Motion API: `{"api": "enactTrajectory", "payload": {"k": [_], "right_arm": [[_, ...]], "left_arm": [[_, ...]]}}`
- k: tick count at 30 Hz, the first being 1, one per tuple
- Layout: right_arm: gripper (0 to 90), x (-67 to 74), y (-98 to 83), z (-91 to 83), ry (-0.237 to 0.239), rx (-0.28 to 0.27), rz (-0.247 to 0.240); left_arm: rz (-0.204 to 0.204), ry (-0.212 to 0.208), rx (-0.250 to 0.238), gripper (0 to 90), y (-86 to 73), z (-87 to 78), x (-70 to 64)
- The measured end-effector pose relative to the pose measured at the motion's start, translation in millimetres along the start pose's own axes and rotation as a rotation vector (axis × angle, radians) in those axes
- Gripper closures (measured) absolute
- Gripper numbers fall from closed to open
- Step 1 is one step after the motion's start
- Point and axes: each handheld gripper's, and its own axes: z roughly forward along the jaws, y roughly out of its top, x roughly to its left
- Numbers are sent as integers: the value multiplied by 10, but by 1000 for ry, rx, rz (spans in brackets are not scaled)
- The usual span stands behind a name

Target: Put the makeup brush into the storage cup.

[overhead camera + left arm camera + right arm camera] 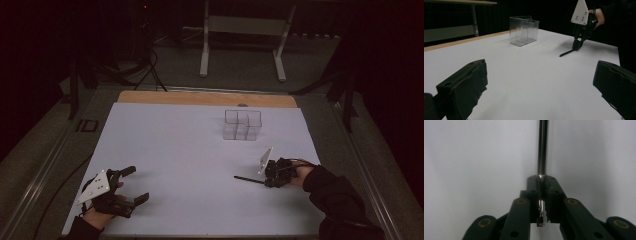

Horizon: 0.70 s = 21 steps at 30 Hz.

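High view, near to far: at about seven o'clock on the white table sheet [190, 150], a hand holds the left gripper [134, 186] with its two black jaws spread wide and nothing between them. A grey three-cornered plate [95, 186] sits on top of it. At about four o'clock, a hand in a dark sleeve [336, 192] holds the right gripper [270, 178], its jaws closed tight on one end of a thin black pen [248, 178]. The pen's free end points toward nine o'clock, low over the sheet. Farther off, at about one o'clock, a clear plastic organizer [242, 125] with several compartments stands upright and well apart from both grippers. A wooden table edge [207, 98] runs along the far side at twelve o'clock.

Left gripper view: its own jaws stand far apart over bare sheet, with the organizer [524, 30] and the other gripper [577, 46] beyond.

Right gripper view: the jaws pinch the pen's shaft [542, 147], which runs straight ahead toward twelve o'clock.
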Motion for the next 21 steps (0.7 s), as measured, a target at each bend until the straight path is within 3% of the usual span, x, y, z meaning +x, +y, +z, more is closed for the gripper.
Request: {"api": "enactTrajectory", "payload": {"k": [7, 11, 13, 15, 21], "right_arm": [[842, -95, 45, -17, 61, 26, 32], [847, -132, 50, -153, 77, -35, 64], [847, -136, 58, -200, 68, -37, 56], [848, -128, 77, -237, 79, -18, 48], [847, -89, 142, -268, 88, 19, 7]], "left_arm": [[-5, 0, 12, 6, -6, 11, 1], [-37, -6, 6, 6, 12, 27, -3], [-39, -3, 13, 6, 28, 37, -16], [-17, 3, 22, 5, 52, 54, -44], [4, -34, 35, 6, 136, 133, -133]]}}
